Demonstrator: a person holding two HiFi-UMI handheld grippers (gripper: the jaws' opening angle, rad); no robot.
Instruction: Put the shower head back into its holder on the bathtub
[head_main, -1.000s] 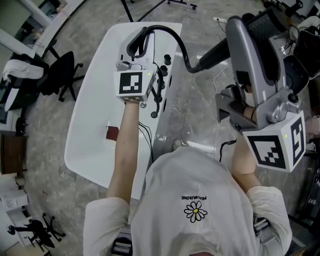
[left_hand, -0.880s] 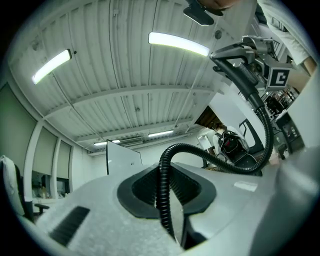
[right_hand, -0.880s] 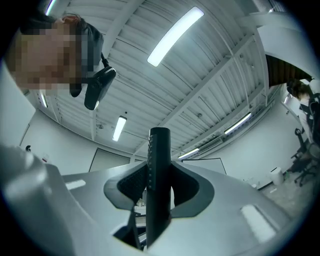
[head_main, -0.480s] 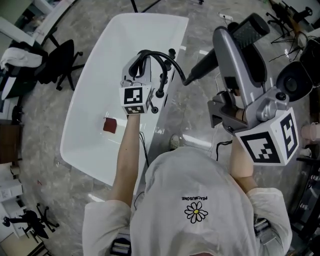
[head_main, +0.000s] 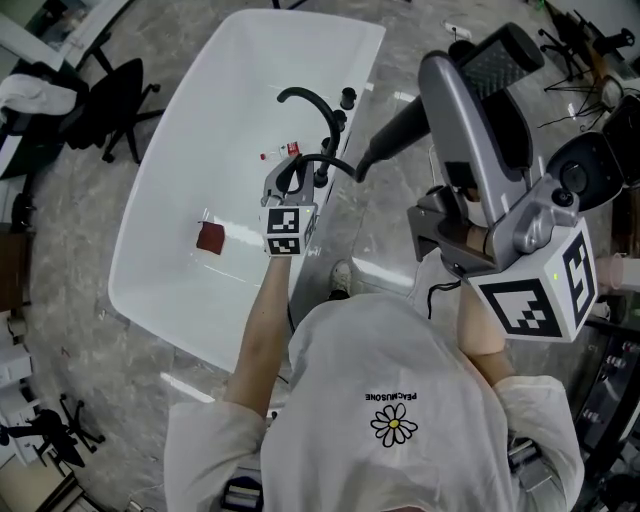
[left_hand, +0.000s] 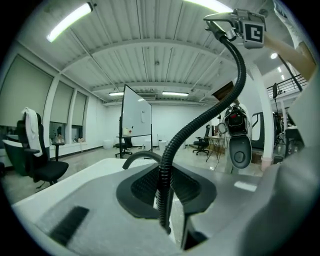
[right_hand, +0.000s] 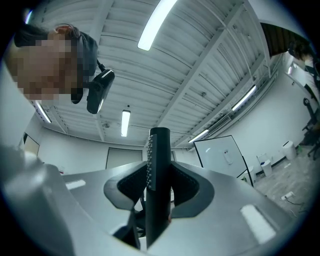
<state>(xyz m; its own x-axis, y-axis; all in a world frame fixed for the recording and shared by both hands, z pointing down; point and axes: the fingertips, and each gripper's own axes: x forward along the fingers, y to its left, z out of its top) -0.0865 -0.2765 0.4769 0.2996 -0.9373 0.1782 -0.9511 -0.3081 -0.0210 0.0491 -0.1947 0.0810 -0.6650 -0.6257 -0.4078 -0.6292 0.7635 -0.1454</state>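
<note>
A: What does the right gripper hold?

B: The shower head. Its jaws are quite far apart, but the pads press on the black head from both sides. The head stands edge-on between them, with the small nozzles on its left face.

A: And the left gripper?

B: Its jaws are narrow and closed on the black ribbed hose. From there the hose curves up to the shower head.

A: Where is the shower head against the bathtub?

B: It is not on the tub. In the head view it is in the air, beside the tub's right long rim and above the grey floor. The left gripper is just at this rim, near the black curved faucet. More black fittings stand on the rim beyond the faucet; I cannot tell which one is the holder.

A: Anything inside the tub?

B: A small dark red block lies on the bottom. A black office chair stands beyond the tub's left long rim.
</note>
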